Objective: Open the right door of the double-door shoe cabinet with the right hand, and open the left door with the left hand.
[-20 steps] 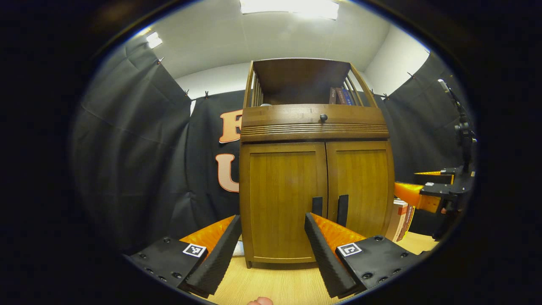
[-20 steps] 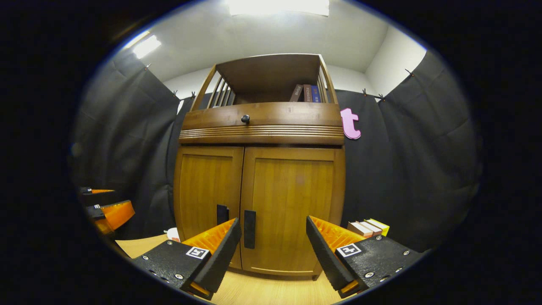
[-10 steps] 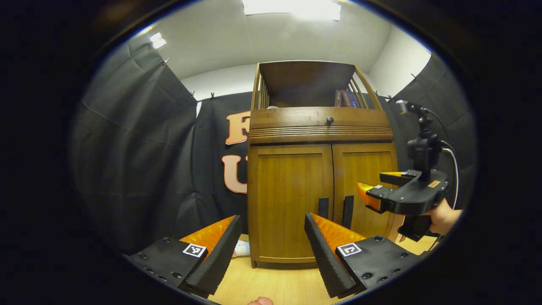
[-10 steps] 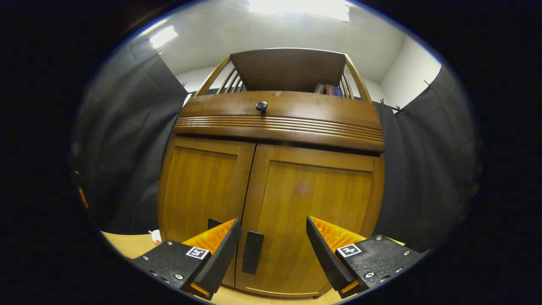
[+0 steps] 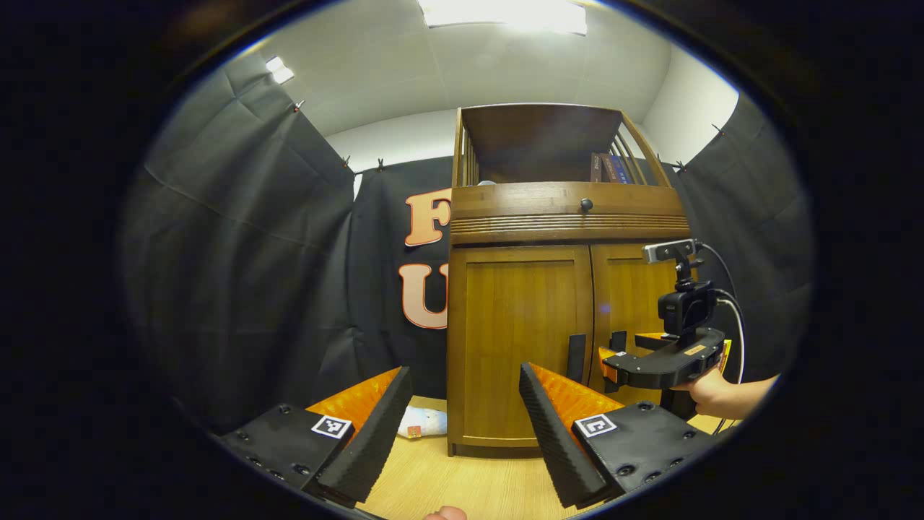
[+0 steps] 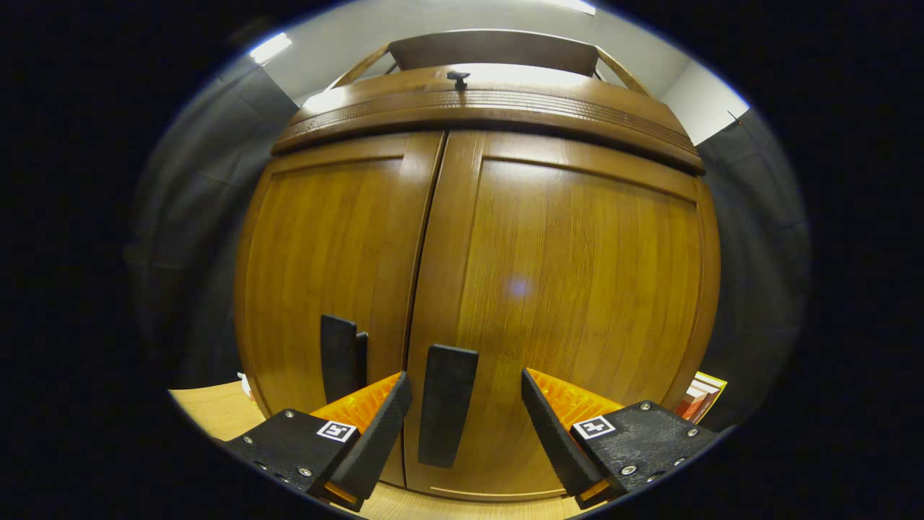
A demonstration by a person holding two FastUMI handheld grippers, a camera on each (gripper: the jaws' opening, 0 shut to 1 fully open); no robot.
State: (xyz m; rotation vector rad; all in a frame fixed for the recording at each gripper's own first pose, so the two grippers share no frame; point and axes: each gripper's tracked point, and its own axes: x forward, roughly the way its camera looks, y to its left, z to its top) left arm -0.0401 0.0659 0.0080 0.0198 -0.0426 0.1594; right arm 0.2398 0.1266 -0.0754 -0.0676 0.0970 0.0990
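While both doors are shut, the cabinet [image 6: 476,274] takes up the middle of the right gripper view and sits right of centre in the left gripper view, standing on a pale wood table [image 5: 462,484]. It looks like solid, stiff wood, so I judge the doors will swing rigidly on hinges at their outer edges without flexing, and will want a steady pull outward, not a jerk.

Nearer the lower middle of the right gripper view, the right door [image 6: 577,303] carries a dark upright handle [image 6: 446,404] beside the centre seam, and the left door [image 6: 325,267] has its own handle [image 6: 338,357] just left of the seam. Those bars are the places to take hold; they look smooth and narrow, so a grip across the bar's sides should hold best.

Lowest in that view, the right gripper [image 6: 460,415] has its fingers spread apart with the right door's handle between them, though whether they reach it yet is hard to tell. At the bottom of the left gripper view, the left gripper [image 5: 465,415] is likewise spread, holding nothing, well back from the cabinet.
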